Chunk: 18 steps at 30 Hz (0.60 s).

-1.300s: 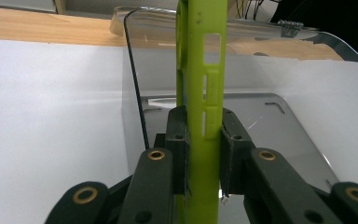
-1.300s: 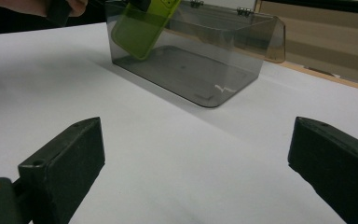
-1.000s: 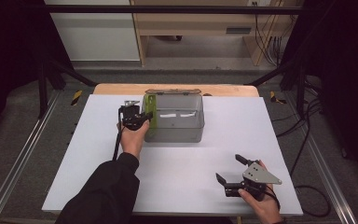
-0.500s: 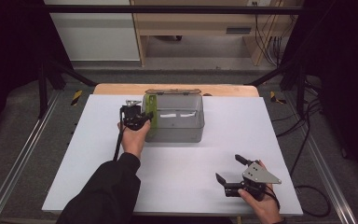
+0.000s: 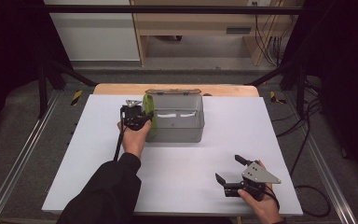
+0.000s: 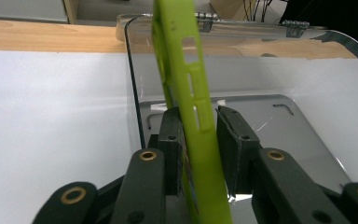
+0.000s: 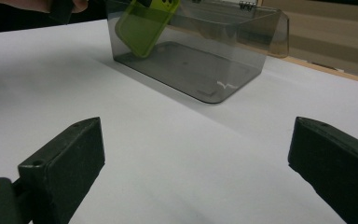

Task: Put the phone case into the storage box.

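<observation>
The green phone case (image 6: 193,116) stands on edge at the left end wall of the clear box (image 5: 177,119), partly inside it. My left gripper (image 6: 196,140) pinches the case between its pads. My right gripper (image 5: 236,173) rests wide open, empty, well apart from the box.

Left gripper (image 5: 144,116): black jaws w/ brass rivets, black cable, black sleeve. Right gripper (image 5: 227,170): black, grey 3-cornered plate, black cable.

Green phone case (image 6: 193,116) between tongs (image 6: 200,135), over clear box (image 6: 307,140).
</observation>
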Tool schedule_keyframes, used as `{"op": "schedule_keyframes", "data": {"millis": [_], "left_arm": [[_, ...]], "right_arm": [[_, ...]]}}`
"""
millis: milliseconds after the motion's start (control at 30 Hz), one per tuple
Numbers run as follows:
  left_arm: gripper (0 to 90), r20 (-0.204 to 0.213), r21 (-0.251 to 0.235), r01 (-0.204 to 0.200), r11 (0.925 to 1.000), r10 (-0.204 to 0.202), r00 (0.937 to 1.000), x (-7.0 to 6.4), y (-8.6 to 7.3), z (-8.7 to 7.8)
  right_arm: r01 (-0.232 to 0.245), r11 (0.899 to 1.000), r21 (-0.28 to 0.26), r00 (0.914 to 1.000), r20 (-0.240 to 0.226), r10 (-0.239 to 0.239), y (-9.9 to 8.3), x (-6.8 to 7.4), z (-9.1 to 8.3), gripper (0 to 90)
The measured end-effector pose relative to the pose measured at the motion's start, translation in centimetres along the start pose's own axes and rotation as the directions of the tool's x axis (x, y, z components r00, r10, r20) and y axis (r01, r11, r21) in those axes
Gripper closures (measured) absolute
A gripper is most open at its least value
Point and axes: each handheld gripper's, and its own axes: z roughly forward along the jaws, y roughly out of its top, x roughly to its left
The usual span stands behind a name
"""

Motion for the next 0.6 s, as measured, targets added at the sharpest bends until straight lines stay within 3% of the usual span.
{"op": "schedule_keyframes", "data": {"millis": [267, 600], "left_arm": [[70.5, -0.001, 0.0, 0.008, 1.0, -0.008, 1.0, -0.1, -0.03, 0.04], [65.3, -0.026, -0.02, -0.015, 0.9997, 0.015, 0.9996, -0.57, -0.07, 0.05]], "right_arm": [[0.0, 1.0, 0.002, 1.0, -0.002, 0.0, -0.02, -0.01, 0.02, 3.5], [0.0, 1.0, 0.003, 1.0, -0.01, 0.0, -0.01, 0.08, 0.05, 3.5]]}}
